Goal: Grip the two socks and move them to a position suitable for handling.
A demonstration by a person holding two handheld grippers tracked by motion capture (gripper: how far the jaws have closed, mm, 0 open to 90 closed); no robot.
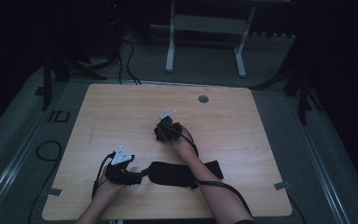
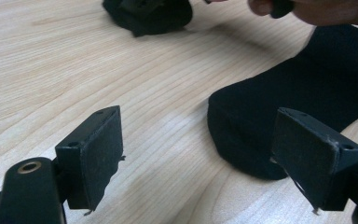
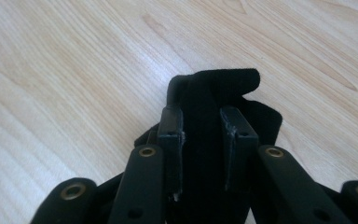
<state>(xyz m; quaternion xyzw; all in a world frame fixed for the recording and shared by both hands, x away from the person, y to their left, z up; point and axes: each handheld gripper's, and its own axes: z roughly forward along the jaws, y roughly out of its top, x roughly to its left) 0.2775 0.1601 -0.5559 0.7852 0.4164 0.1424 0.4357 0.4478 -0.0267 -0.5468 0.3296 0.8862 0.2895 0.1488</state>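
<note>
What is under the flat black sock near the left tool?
The flat black sock lies on the bare wooden table. The person's right forearm crosses over it, covering its middle; anything beneath the fabric stays hidden.

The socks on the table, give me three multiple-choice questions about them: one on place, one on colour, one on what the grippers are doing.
1. Where does the flat sock lie?
A. near the table's front edge, between the forearms
B. on the floor
C. over the round hole in the table

2. What colour are both socks?
A. white
B. black
C. red

3. How do the grippers stand?
A. both open
B. left gripper shut on the flat sock
C. right gripper shut on the bunched sock, left open

Answers: 1 A, the high view shows it there. 2 B, both are black. 3 C, the right pads pinch fabric; the left jaws stand wide apart.
</note>
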